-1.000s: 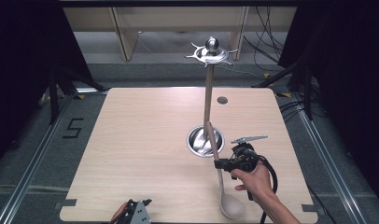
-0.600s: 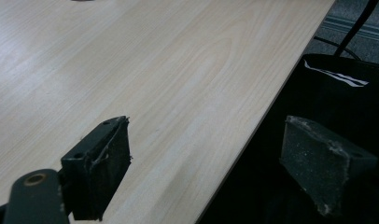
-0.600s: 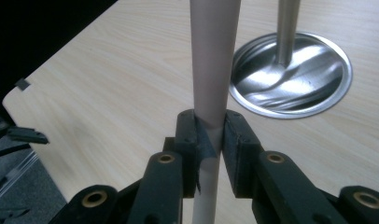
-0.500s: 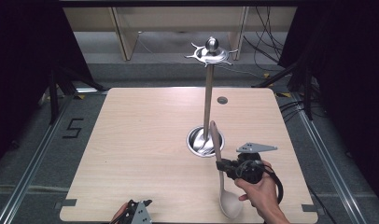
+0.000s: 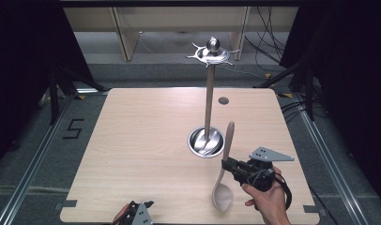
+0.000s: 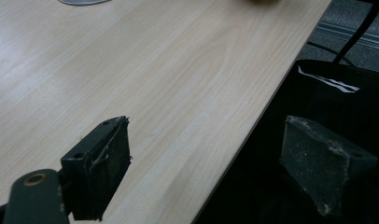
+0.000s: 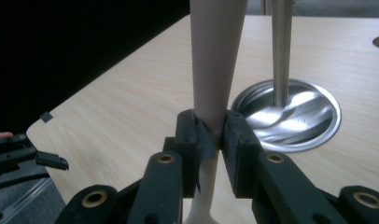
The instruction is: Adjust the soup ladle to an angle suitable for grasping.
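Near edge of the tabletop, left: left gripper, fingers wide apart, nothing between them, one over the wood, one past the edge. Near right: right gripper, fingers clamped on the handle of a beige plastic ladle, bowl end nearest, handle tip pointing far. Just beyond: steel utensil stand, round base on the tabletop, hook crown on top.

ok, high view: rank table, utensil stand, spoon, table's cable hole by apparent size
1. table
2. utensil stand, the tall pole with its round base
3. spoon, held above the table and so nearer the camera, which may make it look bigger
4. cable hole
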Motion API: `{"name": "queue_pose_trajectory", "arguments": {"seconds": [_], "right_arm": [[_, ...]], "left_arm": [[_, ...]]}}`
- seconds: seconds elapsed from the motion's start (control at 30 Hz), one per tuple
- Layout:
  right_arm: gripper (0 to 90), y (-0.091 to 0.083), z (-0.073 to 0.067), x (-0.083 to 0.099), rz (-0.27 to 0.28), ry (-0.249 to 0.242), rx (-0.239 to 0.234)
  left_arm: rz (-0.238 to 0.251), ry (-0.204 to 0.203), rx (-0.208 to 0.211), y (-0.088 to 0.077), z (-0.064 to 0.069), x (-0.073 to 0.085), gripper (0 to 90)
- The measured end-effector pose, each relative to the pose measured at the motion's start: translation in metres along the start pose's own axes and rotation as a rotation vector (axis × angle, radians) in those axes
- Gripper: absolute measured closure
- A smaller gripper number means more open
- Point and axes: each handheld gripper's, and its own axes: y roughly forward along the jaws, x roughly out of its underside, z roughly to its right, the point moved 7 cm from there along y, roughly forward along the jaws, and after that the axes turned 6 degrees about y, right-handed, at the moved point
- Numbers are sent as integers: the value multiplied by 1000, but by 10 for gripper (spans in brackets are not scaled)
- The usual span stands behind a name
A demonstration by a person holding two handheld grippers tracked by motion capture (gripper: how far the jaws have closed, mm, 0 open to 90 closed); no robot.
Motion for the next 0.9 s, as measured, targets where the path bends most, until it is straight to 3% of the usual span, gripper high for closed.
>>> {"name": "queue_pose_trajectory", "arguments": {"seconds": [0.03,0.13,0.17,0.27,0.33,0.37,0.43,0.53,0.63,0.73,0.77,0.87,0.9], "right_arm": [[776,1,2,-6,22,-57,-2],[775,-1,0,-8,12,-38,6],[775,0,-1,-12,32,-37,1],[775,-1,0,-24,46,-90,15],[775,-1,-2,-27,45,-80,18],[775,-1,-1,-31,49,-105,19],[775,-2,-2,-36,46,-102,35],[775,0,0,-47,67,-154,32],[775,-1,0,-54,57,-136,56],[775,-3,3,-60,64,-142,74],[775,-3,4,-63,76,-165,73],[775,-5,5,-67,70,-144,83],[775,-5,6,-69,74,-163,81]], "left_arm": [[0,0,1,0,0,0,150],[2,-2,1,0,0,0,150],[2,-2,0,0,0,0,150],[2,-2,1,0,0,0,150],[2,-1,-1,0,0,0,150],[1,0,-1,0,0,0,150],[-1,-1,7,0,0,0,150],[7,-17,10,0,1,0,150],[7,-6,-2,-1,-1,-1,150],[5,-5,-2,-1,-1,0,150],[4,-5,-1,-1,-1,0,150],[6,-7,-2,-1,-1,-1,150],[7,-7,-3,-1,-1,-1,150]]}}
